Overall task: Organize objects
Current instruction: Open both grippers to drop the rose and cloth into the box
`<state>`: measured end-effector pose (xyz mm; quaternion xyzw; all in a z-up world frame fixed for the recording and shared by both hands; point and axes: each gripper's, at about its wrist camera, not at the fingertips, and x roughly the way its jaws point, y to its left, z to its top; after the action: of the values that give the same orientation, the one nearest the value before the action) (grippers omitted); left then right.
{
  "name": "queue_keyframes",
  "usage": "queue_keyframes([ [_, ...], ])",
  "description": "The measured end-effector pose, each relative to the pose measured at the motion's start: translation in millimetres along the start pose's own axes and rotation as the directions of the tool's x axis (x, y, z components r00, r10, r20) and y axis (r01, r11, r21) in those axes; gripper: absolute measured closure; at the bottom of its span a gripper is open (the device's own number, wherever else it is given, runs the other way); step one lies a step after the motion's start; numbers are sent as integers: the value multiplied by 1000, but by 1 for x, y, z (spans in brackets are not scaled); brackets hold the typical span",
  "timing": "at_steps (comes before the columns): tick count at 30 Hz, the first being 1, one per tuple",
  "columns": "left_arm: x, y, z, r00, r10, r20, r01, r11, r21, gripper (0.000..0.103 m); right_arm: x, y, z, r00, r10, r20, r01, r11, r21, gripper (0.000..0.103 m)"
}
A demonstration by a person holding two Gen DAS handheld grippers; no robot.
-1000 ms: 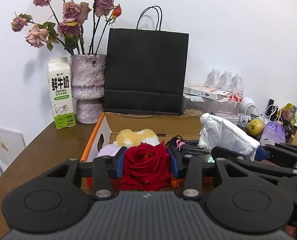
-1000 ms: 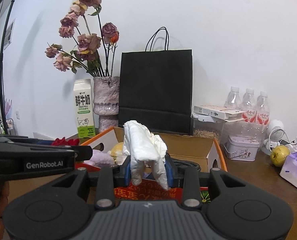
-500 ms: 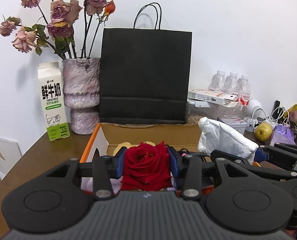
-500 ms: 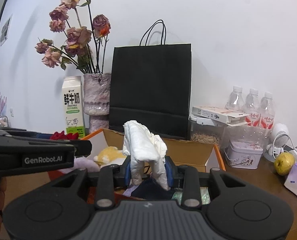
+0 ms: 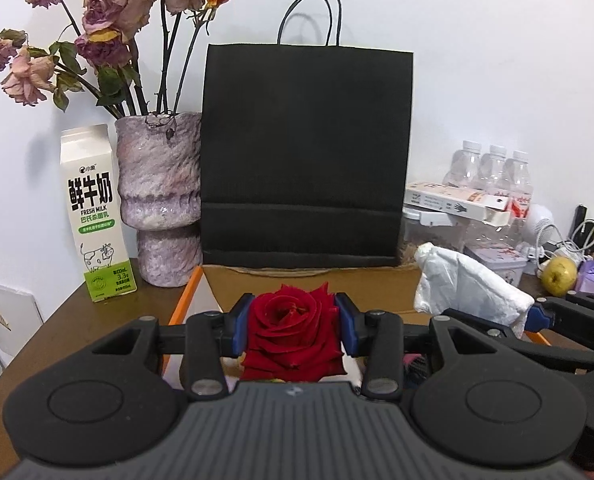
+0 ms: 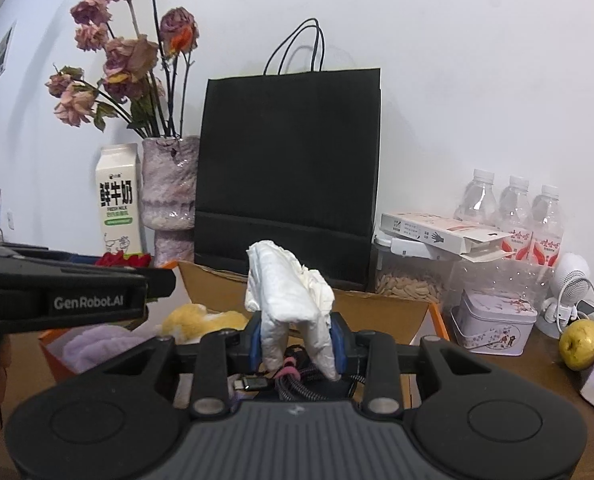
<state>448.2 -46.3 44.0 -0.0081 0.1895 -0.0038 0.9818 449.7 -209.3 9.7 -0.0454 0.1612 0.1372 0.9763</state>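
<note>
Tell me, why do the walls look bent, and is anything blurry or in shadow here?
Both views come through fisheye lenses, so edges bow and corners go dark. In the left wrist view the red rose is sharp, and the black bag handles cast a soft shadow on the wall. In the right wrist view the white cloth is sharp, while the other gripper at the left edge looks soft.

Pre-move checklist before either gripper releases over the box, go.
1. Left gripper clamped on red rose: ok.
2. Right gripper clamped on white crumpled bag: ok.
3. Cardboard box open, below both loads: ok.
4. Free room in box beside plush toy, purple cloth, cables: cannot tell.
5. Black paper bag upright behind box, clear of both grippers: ok.
6. Grippers apart from each other: ok.
</note>
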Motion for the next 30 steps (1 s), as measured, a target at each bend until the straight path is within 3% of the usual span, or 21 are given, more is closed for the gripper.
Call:
queue_keyframes([
  [8, 32, 7, 5, 999, 37, -22, -37, 999, -15, 59, 31, -9, 3, 1000, -10, -24, 11, 1000, 29, 65],
  [10, 37, 9, 6, 999, 45, -19, -45, 999, -17, 56, 39, -12, 2, 999, -24, -36, 25, 999, 37, 56],
  [11, 40, 10, 6, 999, 46, -15, -46, 999, -15, 47, 41, -14, 2, 999, -32, -40, 34, 999, 42, 44],
  [12, 41, 10, 7, 999, 47, -9, -47, 999, -12, 26, 43, -15, 1, 998, -43, -45, 45, 998, 46, 35],
  [13, 41, 12, 8, 998, 58, 1, -58, 998, -14, 15, 45, -17, 1, 997, -55, -49, 57, 997, 51, 16],
  [14, 40, 13, 8, 997, 70, 17, -70, 997, -16, 0, 45, -19, 0, 997, -63, -47, 66, 996, 58, 7],
  [17, 38, 14, 10, 996, 82, 37, -82, 997, -5, 0, 45, -22, -1, 997, -63, -45, 66, 995, 77, 0],
  [30, 33, 12, 11, 996, 83, 33, -83, 997, 8, 0, 42, -19, -1, 996, -60, -65, 64, 996, 67, 0],
])
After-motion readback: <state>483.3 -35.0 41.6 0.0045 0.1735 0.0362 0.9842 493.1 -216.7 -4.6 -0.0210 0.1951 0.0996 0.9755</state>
